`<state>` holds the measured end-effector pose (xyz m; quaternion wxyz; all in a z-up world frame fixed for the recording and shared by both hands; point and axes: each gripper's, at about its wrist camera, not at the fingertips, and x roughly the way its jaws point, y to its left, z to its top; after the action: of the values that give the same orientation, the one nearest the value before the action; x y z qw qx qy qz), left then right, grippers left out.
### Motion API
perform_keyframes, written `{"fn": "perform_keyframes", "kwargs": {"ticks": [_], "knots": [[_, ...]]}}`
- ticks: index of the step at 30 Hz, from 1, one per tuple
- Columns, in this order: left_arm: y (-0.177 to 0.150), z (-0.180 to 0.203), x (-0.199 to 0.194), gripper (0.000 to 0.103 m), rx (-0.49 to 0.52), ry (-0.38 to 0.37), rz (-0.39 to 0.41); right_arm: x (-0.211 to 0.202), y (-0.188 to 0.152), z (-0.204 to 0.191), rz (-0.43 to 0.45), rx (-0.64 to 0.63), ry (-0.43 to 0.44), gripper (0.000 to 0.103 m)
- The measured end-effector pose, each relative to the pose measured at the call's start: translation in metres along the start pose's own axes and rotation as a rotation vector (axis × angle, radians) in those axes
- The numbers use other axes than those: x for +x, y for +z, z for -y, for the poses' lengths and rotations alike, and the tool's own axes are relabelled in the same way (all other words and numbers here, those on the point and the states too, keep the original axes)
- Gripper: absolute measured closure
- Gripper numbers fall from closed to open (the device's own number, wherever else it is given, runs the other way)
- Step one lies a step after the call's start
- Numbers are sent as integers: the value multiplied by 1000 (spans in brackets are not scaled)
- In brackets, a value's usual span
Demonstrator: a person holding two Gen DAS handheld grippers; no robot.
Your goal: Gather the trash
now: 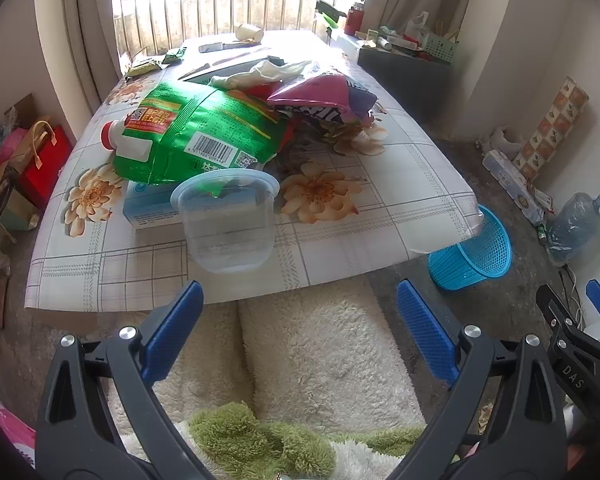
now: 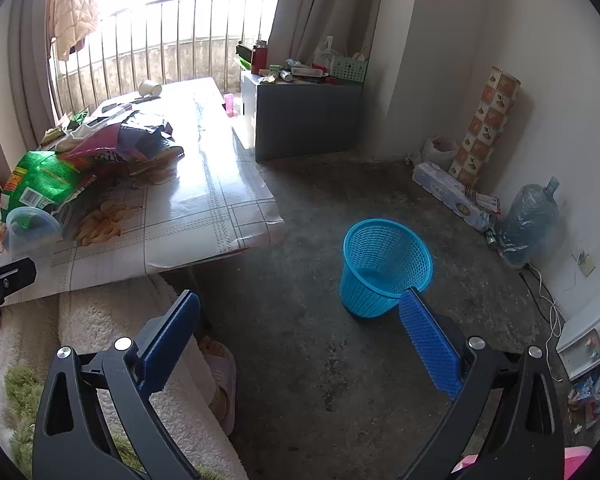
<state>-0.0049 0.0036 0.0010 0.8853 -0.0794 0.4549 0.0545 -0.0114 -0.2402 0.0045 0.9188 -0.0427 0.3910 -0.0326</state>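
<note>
Blue mesh plastic basket point(image 2: 386, 266) on floor looks bare; wrapper heap point(image 1: 236, 120), clear plastic tub point(image 1: 227, 220) at counter point(image 1: 380, 208) near edge. Both grippers' jaws apart, nothing held.

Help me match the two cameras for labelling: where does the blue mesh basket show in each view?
Left wrist: blue mesh basket at right of centre, on the floor, partly hidden behind the table corner.
Right wrist: basket near centre, fully visible, above the right gripper.
Shared landmark: the green pouch.
</note>
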Motion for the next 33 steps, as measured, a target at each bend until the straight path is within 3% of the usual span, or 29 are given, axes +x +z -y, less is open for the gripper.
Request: {"fn": "perform_keyframes", "kwargs": {"ticks": [33], "knots": [[-3, -5, -4, 10, 6, 15, 10, -3, 1, 5, 0, -6, -4, 6]]}}
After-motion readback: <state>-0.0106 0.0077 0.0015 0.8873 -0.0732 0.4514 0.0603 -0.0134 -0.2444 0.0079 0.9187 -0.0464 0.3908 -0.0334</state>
